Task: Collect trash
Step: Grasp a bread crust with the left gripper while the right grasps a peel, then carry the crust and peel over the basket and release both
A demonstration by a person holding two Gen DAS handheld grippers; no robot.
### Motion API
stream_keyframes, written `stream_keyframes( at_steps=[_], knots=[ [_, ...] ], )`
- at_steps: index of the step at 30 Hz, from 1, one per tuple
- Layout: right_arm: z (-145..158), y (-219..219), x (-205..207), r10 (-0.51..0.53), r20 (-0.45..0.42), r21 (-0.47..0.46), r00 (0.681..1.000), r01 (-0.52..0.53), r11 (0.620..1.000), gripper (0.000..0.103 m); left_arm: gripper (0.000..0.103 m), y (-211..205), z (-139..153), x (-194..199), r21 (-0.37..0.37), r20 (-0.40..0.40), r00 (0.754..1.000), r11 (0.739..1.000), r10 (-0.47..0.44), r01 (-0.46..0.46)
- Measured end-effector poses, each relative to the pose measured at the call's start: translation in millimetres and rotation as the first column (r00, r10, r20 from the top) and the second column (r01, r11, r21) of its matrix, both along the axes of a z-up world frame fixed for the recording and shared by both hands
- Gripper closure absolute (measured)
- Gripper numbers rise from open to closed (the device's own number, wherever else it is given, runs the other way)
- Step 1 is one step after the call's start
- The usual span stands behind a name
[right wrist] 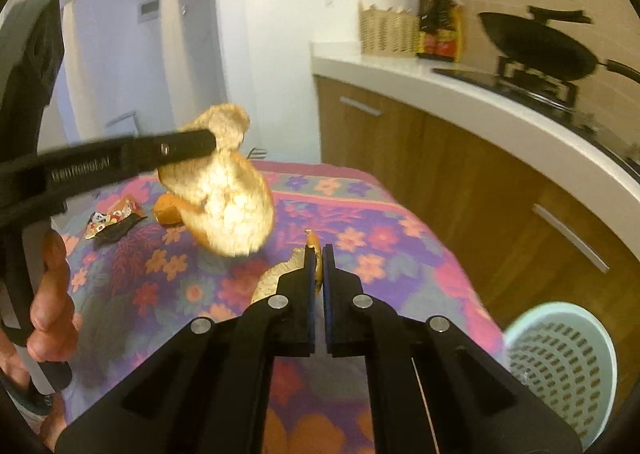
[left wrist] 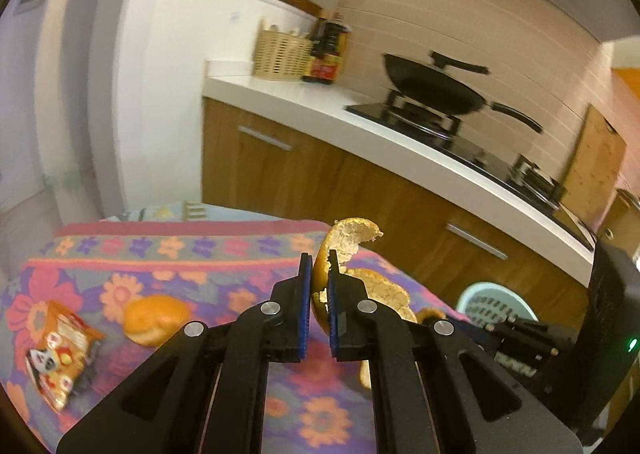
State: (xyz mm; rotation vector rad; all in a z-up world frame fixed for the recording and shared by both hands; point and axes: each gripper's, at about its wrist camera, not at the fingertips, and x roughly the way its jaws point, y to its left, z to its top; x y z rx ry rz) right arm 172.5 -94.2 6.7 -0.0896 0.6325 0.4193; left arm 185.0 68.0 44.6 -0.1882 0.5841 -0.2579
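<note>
- Orange peel, thin and curled, is hanging in both grippers above the flowered tablecloth [right wrist: 400, 254]: the left gripper [left wrist: 320, 266] is pinching a large peel [left wrist: 352, 238], and the right gripper [right wrist: 318, 254] is clamping a small peel piece [right wrist: 316, 250] between its nearly touching pads
- Judging by its torn, papery edges, this peel is weighing almost nothing and is bending easily; it is likely tearing rather than slipping if tugged, so a pinch well in from the rim looks safer than one at a ragged tip
- Seen from the right wrist, the large peel [right wrist: 224, 206] is dangling at about 10 o'clock from the right gripper, well clear of the cloth
- Lying on the cloth toward 9 o'clock of the left gripper are another orange peel [left wrist: 154, 320] and a crumpled snack wrapper [left wrist: 60, 354], both waiting; the foil wrapper probably is crackling, light and slick
- A pale blue perforated basket [right wrist: 560, 362] is standing off the table's edge at 4 o'clock of the right gripper, apparently the bin
- Beyond, a wok [left wrist: 436, 88] on the stove and a wicker basket [left wrist: 282, 54] on the counter are sitting well apart from the work; nothing seems to be blocking the way to the basket except the two grippers crowding each other
</note>
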Motion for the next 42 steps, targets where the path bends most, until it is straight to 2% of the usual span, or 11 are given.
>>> stream_keyframes(
  at_steps=[2,5,8,14,20,27,35,42],
  knots=[
    [4.9,-17.1,-11.8,-0.024,0.012,0.011,1.0,0.024,1.0,0.102,0.098,-14.9,0.2,-5.4,0.011,0.005,1.0,1.0,-0.024,0.024],
    [7.5,-39.7,-25.0,-0.066,0.024,0.016,0.998,0.065,0.998,0.102,0.098,-42.1,-1.0,-13.1,0.065,0.019,0.999,0.997,-0.047,0.046],
    [9.1,-62.5,-37.1,-0.106,0.037,0.009,0.994,0.105,0.994,0.102,0.098,-65.6,-6.8,-18.5,0.078,0.012,0.997,0.994,-0.08,0.079],
    [5.0,-122.2,-58.9,-0.224,0.03,0.002,0.974,0.224,0.975,0.102,0.098,-119.4,-16.5,-29.3,0.132,0.005,0.989,0.98,-0.148,0.146],
    [-11.6,-175.4,-68.3,-0.323,-0.008,0.0,0.946,0.323,0.946,0.101,0.098,-168.5,-26.0,-32.2,0.124,-0.007,0.972,0.965,-0.234,0.233],
    [-30.5,-226.6,-68.9,-0.42,-0.046,-0.001,0.906,0.421,0.907,0.101,0.098,-216.9,-44.8,-27.8,0.129,-0.054,0.957,0.948,-0.286,0.291],
    [-42.1,-255.4,-65.5,-0.464,-0.073,-0.002,0.883,0.465,0.885,0.101,0.098,-260.6,-61.8,-25.6,0.167,-0.103,0.935,0.921,-0.338,0.352],
    [-50.7,-271.6,-67.3,-0.503,-0.106,0.017,0.858,0.507,0.862,0.101,0.096,-276.7,-73.0,-22.6,0.178,-0.135,0.927,0.912,-0.349,0.369]
  ],
)
